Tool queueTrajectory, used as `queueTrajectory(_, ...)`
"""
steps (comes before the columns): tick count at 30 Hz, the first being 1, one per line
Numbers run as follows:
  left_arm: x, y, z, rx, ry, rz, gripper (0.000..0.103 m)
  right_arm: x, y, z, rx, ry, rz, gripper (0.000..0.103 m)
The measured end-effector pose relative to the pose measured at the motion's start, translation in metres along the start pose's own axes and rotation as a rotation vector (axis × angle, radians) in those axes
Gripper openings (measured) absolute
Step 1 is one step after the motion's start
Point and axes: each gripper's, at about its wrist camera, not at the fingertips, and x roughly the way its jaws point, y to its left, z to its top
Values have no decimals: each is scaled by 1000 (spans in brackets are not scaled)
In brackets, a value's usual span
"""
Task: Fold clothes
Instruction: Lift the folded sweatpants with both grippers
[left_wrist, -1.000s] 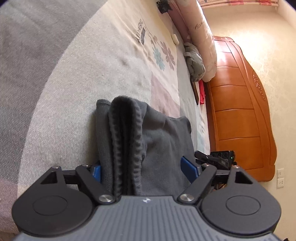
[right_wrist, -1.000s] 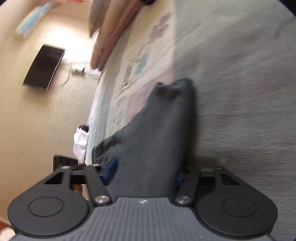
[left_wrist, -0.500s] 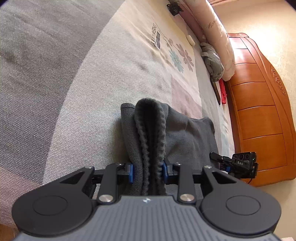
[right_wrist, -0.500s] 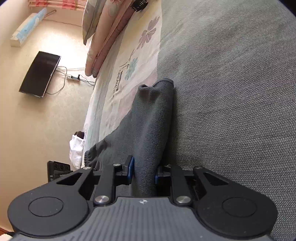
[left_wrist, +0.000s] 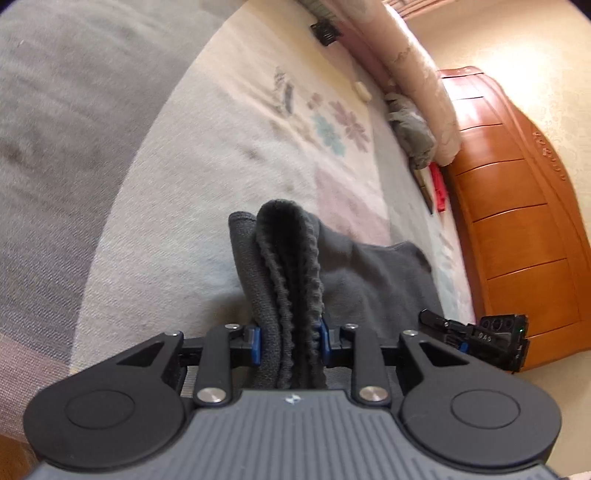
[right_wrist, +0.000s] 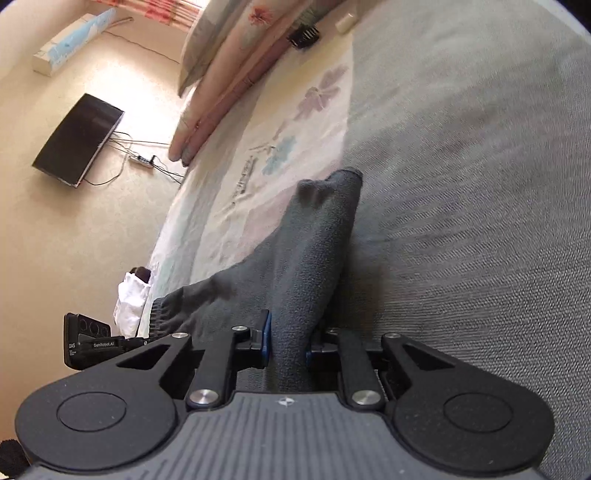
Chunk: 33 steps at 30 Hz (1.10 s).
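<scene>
The garment (left_wrist: 369, 273), a dark grey knit piece, lies on the bed (left_wrist: 192, 206), near its edge, bunched between the two grippers. The left gripper (left_wrist: 289, 341) is closing on the ribbed hem (left_wrist: 291, 280): its blue pads press against both sides of a thick stack of layers. The right gripper (right_wrist: 288, 349) is closing too, pinching a plainer fold of the same cloth, which rises as a ridge away from its jaws. In the left view the right gripper shows low at the right, beside the garment, so the two grips sit at opposite ends of one edge.

The step in hand looks like lifting that edge to carry it over for a fold. To do it well, both pinches should finish firm before any real pull; the hem is bulky, and a loose outer layer could slip out and leave the fold crooked. I would check that each grip catches every layer it means to, and nothing of the bed cover underneath.

Then lift both hands together and level, keeping the edge gently taut between them without stretching the knit. Raising one side first would twist the cloth. The free end should trail flat on the bed, not drag toward the pillows (left_wrist: 417, 74) or off the near side. Carry over slowly, lay the edge down square on the far one, and only then let go.
</scene>
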Motion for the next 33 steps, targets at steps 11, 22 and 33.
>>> queueTrajectory(11, 5, -81, 20, 188, -5, 25, 25, -53, 31, -13, -124, -104, -4, 17)
queueTrajectory(22, 16, -89, 27, 185, 12, 120, 25, -75, -38, -27, 82, -82, -21, 49)
queueTrajectory(33, 13, -57, 26, 107, 16, 95, 26, -24, -33, -16, 111, 35, 52, 53)
